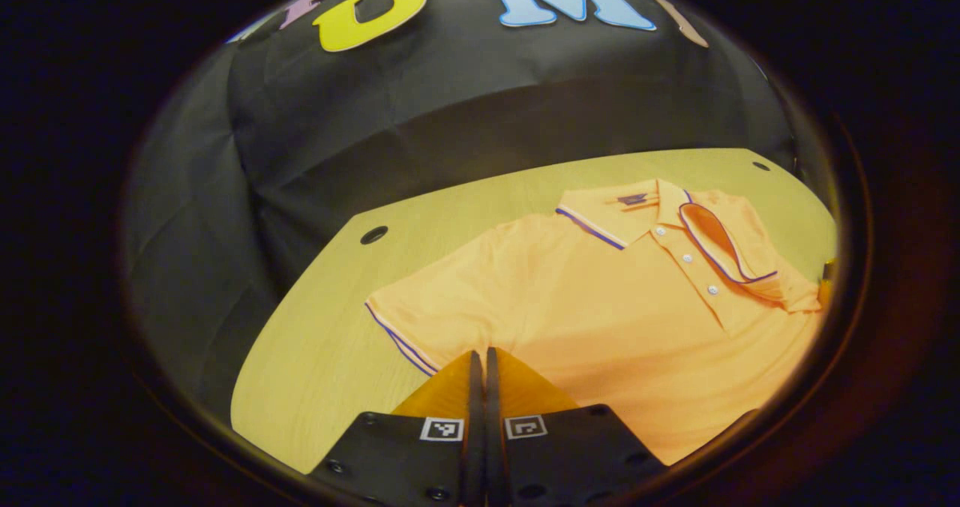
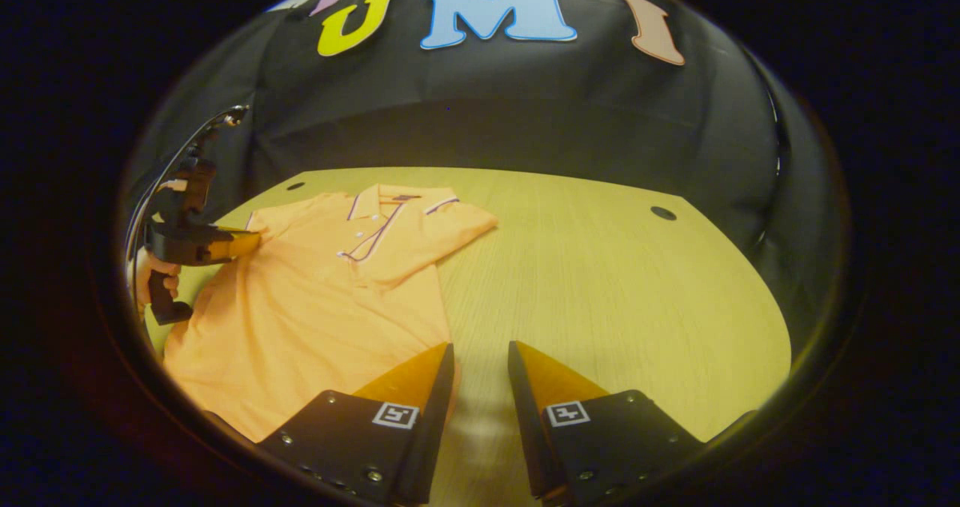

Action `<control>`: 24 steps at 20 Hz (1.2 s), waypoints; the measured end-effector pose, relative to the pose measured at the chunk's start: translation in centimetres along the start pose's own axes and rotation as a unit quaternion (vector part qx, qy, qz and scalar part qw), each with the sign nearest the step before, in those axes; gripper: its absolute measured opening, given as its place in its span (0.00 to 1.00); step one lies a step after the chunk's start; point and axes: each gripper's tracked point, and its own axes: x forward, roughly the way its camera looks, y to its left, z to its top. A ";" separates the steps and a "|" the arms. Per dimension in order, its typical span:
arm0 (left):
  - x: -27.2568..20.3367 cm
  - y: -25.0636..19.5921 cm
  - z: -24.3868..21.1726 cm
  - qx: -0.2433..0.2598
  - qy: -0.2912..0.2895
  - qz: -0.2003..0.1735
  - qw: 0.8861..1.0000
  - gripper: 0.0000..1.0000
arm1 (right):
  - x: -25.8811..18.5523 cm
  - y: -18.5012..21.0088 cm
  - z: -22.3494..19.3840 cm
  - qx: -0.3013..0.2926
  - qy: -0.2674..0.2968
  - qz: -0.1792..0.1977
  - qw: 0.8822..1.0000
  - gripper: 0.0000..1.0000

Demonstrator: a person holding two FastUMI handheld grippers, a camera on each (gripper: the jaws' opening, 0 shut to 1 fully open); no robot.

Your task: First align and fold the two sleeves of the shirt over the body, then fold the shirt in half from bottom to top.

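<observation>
Black, screw-studded claw mounts, square markers

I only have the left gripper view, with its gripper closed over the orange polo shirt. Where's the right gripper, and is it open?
Observer: The right gripper is open and holds nothing. It hangs over bare wooden table, just beside the polo shirt.
Operator: What about the shirt's lower half? My own gripper blocks it.
Observer: The lower body lies flat and unfolded, with its side edge running straight down next to the right gripper.
Operator: How does my left gripper look from there?
Observer: A hand holds the left gripper, whose tip is at the shirt's outstretched-sleeve side. I can't tell whether it touches the cloth.
</observation>
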 end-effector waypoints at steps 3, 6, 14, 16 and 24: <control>-0.3 -0.1 1.2 0.004 -0.014 0.002 1.000 0.06 | 0.0 -0.2 0.0 0.005 0.001 -0.002 1.000 0.48; -1.5 -0.7 3.7 0.016 -0.040 0.000 0.999 0.06 | 0.0 -0.2 0.0 0.007 0.001 -0.003 1.000 0.48; -2.3 -9.7 6.5 0.018 -0.038 -0.063 0.997 0.10 | -0.6 -0.3 -0.3 0.005 0.000 -0.005 1.000 0.48; -2.4 -12.8 6.7 0.024 -0.032 -0.080 0.996 0.06 | -0.8 -0.7 -0.5 0.008 0.001 -0.007 1.000 0.47; -3.0 -20.5 5.2 0.061 -0.014 -0.115 0.991 0.06 | -1.2 -2.8 -1.4 0.020 0.005 -0.020 1.000 0.48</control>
